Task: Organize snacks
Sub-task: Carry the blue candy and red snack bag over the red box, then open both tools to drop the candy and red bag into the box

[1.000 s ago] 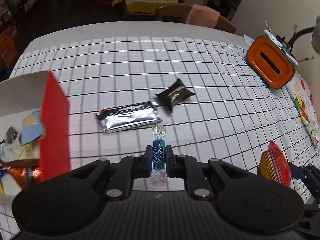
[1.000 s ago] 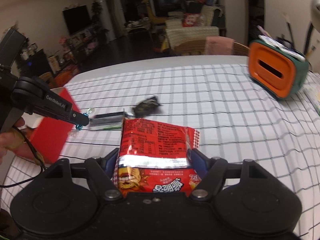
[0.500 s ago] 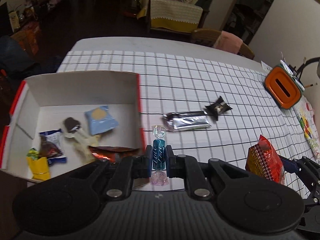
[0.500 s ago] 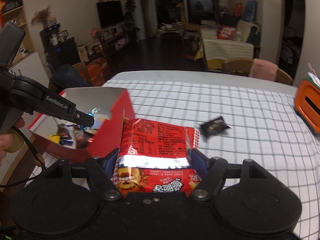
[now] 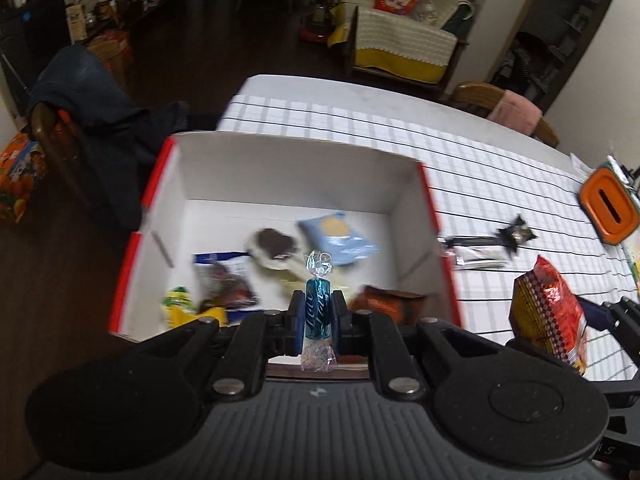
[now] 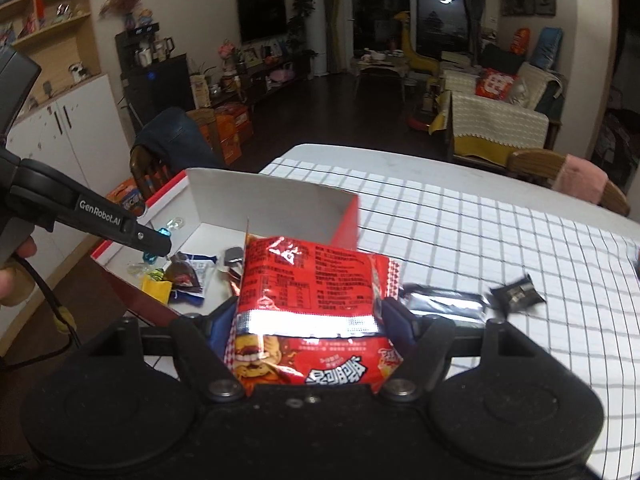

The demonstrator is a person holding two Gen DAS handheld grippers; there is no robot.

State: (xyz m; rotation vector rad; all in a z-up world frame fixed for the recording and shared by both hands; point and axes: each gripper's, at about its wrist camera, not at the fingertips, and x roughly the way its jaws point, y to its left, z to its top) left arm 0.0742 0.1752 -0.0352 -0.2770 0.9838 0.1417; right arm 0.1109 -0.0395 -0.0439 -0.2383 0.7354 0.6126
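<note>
Snacks pinched: left tool [image 5: 316, 316] clamps twisted cellophane candy [image 5: 318, 308], right tool [image 6: 308, 316] glossy foil packet [image 6: 312, 292]

Blue candy [image 5: 318, 314] is showing glossy, clear crinkly twist-wrap plastic w/ shiny ends. Red snack bag [image 6: 310, 312] is gleaming: foil-like film, silver seal strip reflecting light. Box [image 5: 288, 176] is looking like matt white cardboard inside, red outside. Worktop [image 6: 500, 240] cloth is looking smooth, white w/ dark grid. Silver packet [image 6: 440, 304] is glinting metallic. Left tongs [image 5: 318, 320] are looking matt black plastic, ribbed body, metal pivot pins.
</note>
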